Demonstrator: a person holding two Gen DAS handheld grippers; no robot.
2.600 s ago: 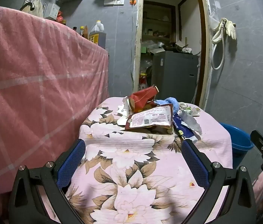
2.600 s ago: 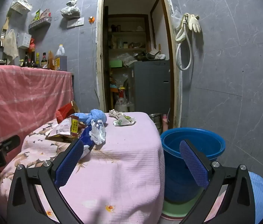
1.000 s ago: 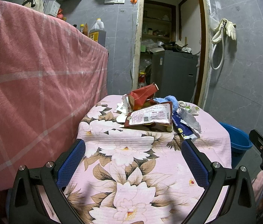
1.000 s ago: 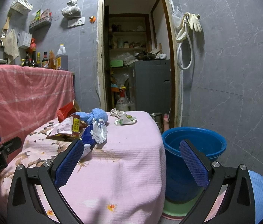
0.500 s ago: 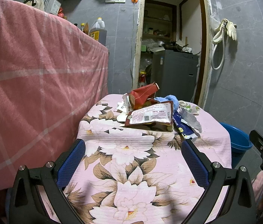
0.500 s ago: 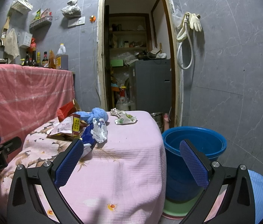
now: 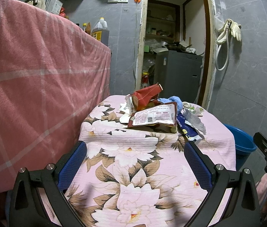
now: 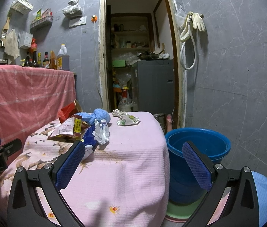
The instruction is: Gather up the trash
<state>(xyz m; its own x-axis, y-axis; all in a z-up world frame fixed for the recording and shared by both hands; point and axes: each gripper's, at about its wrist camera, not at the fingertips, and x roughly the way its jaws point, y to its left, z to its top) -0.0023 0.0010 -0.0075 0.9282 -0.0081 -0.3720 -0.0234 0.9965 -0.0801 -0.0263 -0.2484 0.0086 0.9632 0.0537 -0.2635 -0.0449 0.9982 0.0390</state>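
A heap of trash lies at the far end of a table draped in a pink floral cloth (image 7: 133,162): a flat red-and-white snack bag (image 7: 153,117), a crumpled red packet (image 7: 146,94), a blue cloth (image 8: 99,115), a blue wrapper (image 7: 188,130), clear plastic (image 8: 101,132) and a crumpled white-green wrapper (image 8: 126,120). My left gripper (image 7: 134,147) is open over the near end of the table, well short of the heap. My right gripper (image 8: 133,147) is open over the table's right edge, empty. A blue bucket (image 8: 197,141) stands on the floor right of the table.
A tall counter under a red checked cloth (image 7: 29,87) stands close on the left, with bottles (image 8: 61,58) on top. Ahead is an open doorway with a grey appliance (image 8: 152,87). Grey tiled wall with a hose and gloves (image 8: 192,24) on the right. A light blue stool (image 8: 262,189) sits beside the bucket.
Both views shifted only slightly; the grippers stay open and empty, and the trash has not moved.
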